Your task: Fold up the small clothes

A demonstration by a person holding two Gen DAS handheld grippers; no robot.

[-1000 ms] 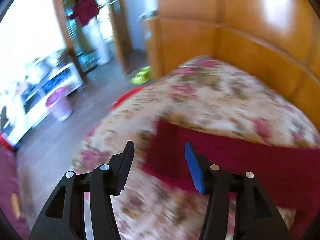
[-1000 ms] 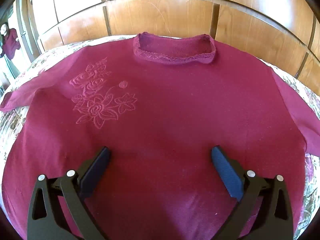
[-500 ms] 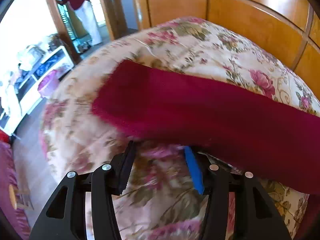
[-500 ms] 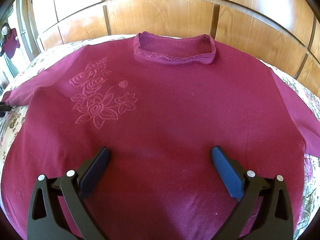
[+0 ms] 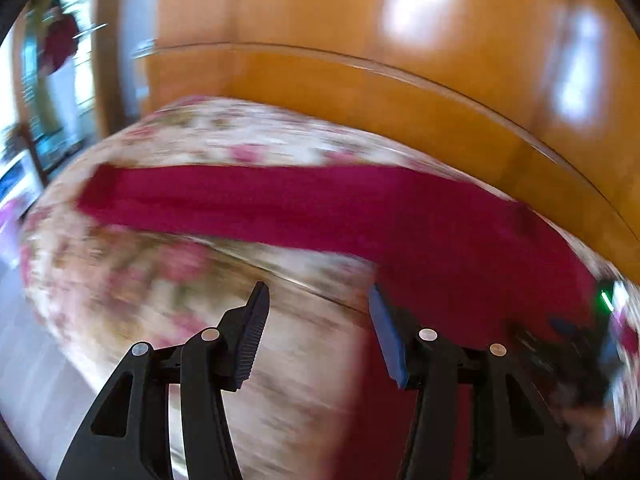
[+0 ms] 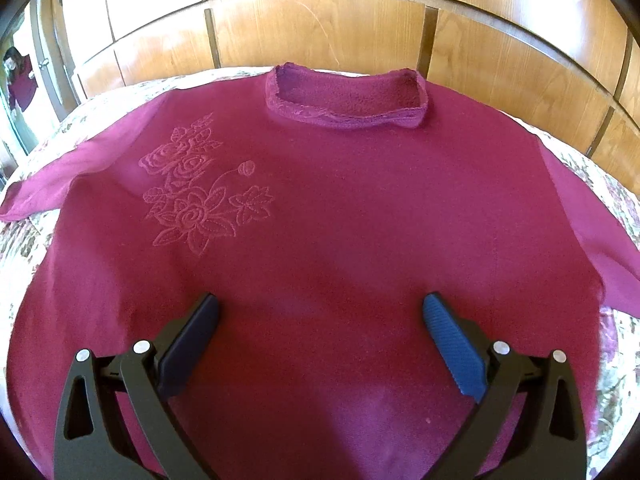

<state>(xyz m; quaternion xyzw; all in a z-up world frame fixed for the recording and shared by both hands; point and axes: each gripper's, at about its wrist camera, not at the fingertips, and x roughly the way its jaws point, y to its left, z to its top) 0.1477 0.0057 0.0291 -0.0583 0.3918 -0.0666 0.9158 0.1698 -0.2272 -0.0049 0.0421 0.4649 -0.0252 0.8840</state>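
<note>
Sweater spread flat ahead, ready for folding; sleeve beyond left tongs, right tongs, both released, empty.

Home bedroom. A bed with a floral-print bedspread stands against a glossy wooden panelled headboard, with a maroon sweater spread flat on it. At the far left, a doorway opens onto another bright room where 1 person stands.
</note>
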